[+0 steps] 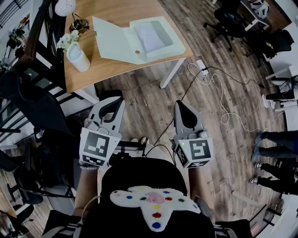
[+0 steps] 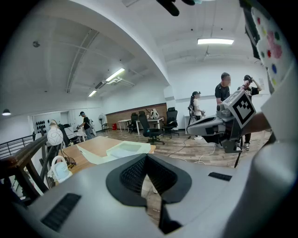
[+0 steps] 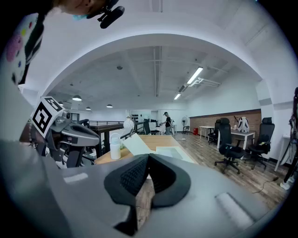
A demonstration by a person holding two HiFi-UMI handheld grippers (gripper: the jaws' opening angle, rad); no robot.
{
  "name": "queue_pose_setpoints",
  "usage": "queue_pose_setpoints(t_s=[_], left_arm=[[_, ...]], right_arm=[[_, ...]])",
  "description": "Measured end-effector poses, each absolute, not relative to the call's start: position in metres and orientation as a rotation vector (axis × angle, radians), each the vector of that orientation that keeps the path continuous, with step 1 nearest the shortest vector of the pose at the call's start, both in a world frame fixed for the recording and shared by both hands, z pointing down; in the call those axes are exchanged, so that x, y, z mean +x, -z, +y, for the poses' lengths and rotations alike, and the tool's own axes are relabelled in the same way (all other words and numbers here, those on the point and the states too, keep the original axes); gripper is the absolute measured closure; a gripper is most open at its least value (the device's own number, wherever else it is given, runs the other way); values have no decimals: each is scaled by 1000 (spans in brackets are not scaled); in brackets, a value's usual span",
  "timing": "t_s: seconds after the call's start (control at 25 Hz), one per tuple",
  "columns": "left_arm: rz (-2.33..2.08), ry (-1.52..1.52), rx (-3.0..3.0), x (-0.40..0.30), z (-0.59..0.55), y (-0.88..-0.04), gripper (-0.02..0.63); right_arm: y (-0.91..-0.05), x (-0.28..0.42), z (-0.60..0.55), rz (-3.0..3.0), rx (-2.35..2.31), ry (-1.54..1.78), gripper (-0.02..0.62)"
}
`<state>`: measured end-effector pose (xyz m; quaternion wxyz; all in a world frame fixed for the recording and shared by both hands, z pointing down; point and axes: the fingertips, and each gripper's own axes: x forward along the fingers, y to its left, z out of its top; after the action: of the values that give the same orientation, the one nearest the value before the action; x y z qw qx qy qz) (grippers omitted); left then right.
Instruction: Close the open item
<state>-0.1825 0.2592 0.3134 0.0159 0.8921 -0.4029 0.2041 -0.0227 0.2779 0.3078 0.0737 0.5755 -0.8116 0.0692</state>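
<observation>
While left gripper [image 1: 111, 107] and right gripper [image 1: 185, 109] are held by the person's body, jaws together on nothing, the open box [image 1: 156, 42] lies on the table [image 1: 122, 11] ahead.
Box tray holds a white sheet [image 1: 150, 33]; lid [image 1: 113, 39] is folded out flat to its left. Tray corner is right at the table's near-right edge. White jug [image 1: 78, 57] stands near the left edge. Wood floor [image 1: 153, 107] between grippers and table is open apart from a cable [image 1: 222, 100] and power strip [image 1: 202, 68].
</observation>
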Motion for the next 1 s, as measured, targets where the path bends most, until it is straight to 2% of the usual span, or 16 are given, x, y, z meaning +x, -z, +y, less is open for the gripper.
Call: queue_pose_setpoints(t_s=[0.4,0.68,1.0], left_arm=[[-1257,-638,2766,-176,255,-313,600],[-1275,-657,2753,-170,253,-315,600],[-1328,-663,2731,-166,257,-313,600]], right_arm=[[-310,-18,272,-2441,1713,-223,588],[-329,-5,272,-2417,1701,-408,588],[-329,2,272,-2437,1658,-362,588]])
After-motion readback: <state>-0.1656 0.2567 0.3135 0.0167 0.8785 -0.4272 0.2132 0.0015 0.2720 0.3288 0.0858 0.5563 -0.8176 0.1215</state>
